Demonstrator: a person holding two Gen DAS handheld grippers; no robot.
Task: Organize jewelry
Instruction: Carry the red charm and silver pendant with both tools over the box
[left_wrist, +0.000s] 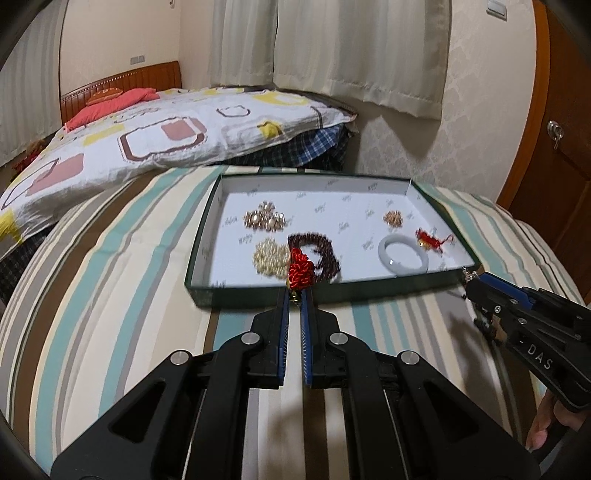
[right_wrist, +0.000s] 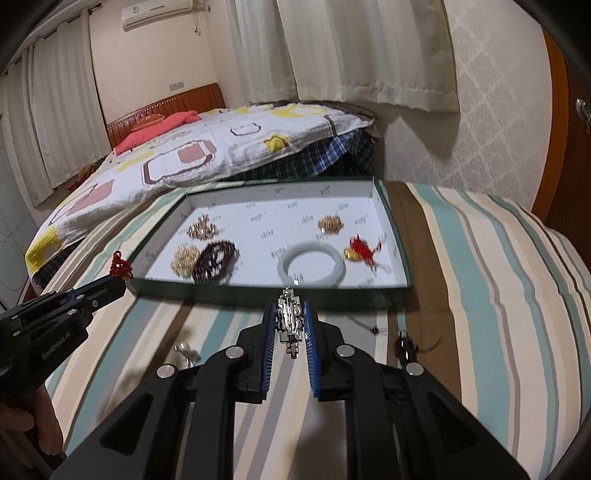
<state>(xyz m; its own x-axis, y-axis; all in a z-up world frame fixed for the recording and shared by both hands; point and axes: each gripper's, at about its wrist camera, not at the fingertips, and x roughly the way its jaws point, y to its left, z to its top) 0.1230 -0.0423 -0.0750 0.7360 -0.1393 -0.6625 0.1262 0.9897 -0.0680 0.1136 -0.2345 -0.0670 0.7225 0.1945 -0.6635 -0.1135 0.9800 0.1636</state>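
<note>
Bedroom, striped bedspread (right_wrist: 480, 258), green tray (left_wrist: 332, 291) already bearing beads and a white bangle (right_wrist: 312, 266); left gripper (left_wrist: 294, 295) clamped on a red knotted charm (left_wrist: 300, 273) at the tray's near wall, right gripper (right_wrist: 291, 314) clamped on a silver brooch (right_wrist: 290, 321) just short of it; carrying stage, apparently; next: over the wall onto bare lining, then jaws apart

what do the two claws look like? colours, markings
Both match: the left claw and right claw have black angular linkage arms with silver round pivot pins and blue ribbed pads. White lettering on the bodies: "DAS" on the right, "GenRobot.AI" on the left.
</note>
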